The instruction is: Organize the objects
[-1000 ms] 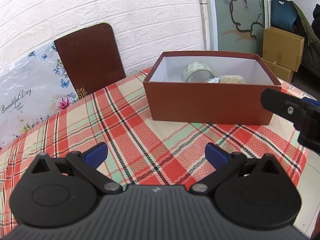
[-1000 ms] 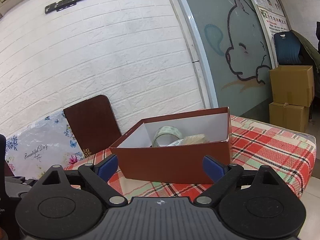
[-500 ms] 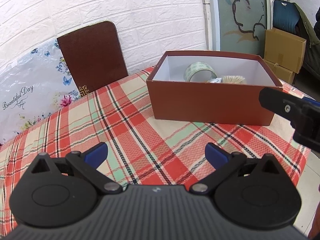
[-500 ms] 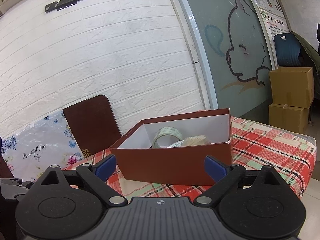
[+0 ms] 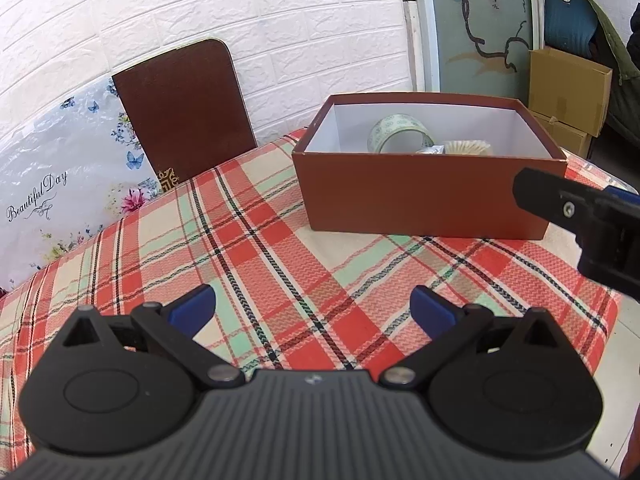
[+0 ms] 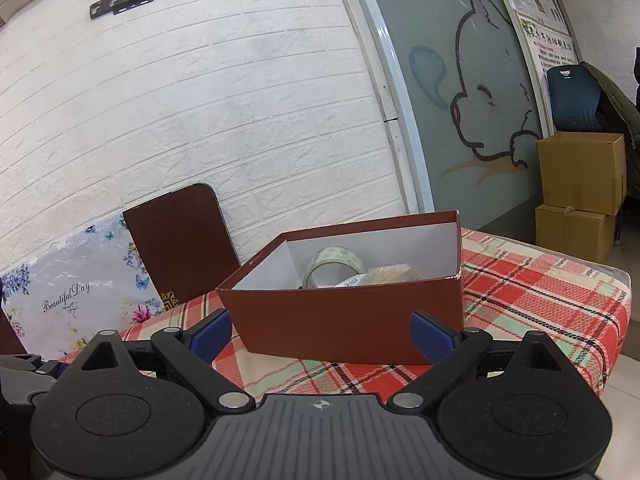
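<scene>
A brown open box (image 5: 420,200) with a white inside stands on the plaid tablecloth (image 5: 260,256); it also shows in the right wrist view (image 6: 348,320). Inside lie a clear tape roll (image 5: 396,134) (image 6: 334,266), a beige brush-like thing (image 5: 468,147) (image 6: 394,273) and a small packet, partly hidden by the wall. My left gripper (image 5: 312,308) is open and empty, above the cloth in front of the box. My right gripper (image 6: 320,334) is open and empty, close before the box; part of it shows at the right edge of the left wrist view (image 5: 592,224).
A dark brown board (image 5: 184,108) and a floral "Beautiful Day" panel (image 5: 52,176) lean on the white brick wall behind the table. Cardboard boxes (image 6: 580,192) and a blue chair (image 6: 572,96) stand at the right. The table edge (image 6: 616,332) drops off at the right.
Both grippers have drawn back slightly from the box and stay open. The box and its contents have not moved.
</scene>
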Tool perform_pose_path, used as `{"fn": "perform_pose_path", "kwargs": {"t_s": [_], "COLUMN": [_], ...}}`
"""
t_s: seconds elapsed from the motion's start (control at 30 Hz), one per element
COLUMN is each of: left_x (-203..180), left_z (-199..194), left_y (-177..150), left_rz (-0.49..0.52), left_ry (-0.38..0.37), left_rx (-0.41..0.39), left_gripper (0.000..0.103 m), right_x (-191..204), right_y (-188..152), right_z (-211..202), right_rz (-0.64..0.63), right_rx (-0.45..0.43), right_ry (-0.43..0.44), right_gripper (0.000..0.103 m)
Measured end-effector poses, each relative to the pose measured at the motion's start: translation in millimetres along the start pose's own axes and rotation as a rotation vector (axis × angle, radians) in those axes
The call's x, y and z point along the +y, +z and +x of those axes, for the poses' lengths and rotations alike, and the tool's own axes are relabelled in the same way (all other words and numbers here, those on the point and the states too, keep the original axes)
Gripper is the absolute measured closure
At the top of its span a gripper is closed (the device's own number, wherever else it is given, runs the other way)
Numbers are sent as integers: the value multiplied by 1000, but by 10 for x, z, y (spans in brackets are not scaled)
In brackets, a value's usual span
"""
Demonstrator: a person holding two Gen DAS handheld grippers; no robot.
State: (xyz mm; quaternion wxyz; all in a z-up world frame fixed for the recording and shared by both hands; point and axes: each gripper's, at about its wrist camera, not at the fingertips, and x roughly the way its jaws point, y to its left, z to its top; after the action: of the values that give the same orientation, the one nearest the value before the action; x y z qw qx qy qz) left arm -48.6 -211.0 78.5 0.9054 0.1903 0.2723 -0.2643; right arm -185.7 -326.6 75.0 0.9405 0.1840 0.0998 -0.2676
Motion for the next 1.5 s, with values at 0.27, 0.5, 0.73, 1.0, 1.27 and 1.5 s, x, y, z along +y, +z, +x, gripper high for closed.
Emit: {"fn": "perform_pose_path", "kwargs": {"t_s": [0.27,0.5,0.73,1.0,1.27,1.5], "left_x": [7,0,-7,10,19,18], "left_z": [-21,-40,-68,-73,-78,-74], "left_y": [-5,-17,-43,-45,-60,-84], "left_rz": [-4,-6,-7,-14,-18,-14], "left_ry": [2,-2,-9,-14,-19,-26], "left_rx": [2,1,4,8,12,14], "left_gripper": [0,0,0,0,0,0], "right_x": [-18,-9,61,92,122,128], "right_y": [5,-5,-20,-32,-42,-53], "right_z": [4,-31,-89,-114,-120,-117], "right_rz": [-1,3,2,3,-1,0], "right_rx": [1,-2,-16,-21,-18,-18], "right_ry": [-1,0,-10,-12,-12,-19], "right_gripper": [7,7,7,7,7,7]}}
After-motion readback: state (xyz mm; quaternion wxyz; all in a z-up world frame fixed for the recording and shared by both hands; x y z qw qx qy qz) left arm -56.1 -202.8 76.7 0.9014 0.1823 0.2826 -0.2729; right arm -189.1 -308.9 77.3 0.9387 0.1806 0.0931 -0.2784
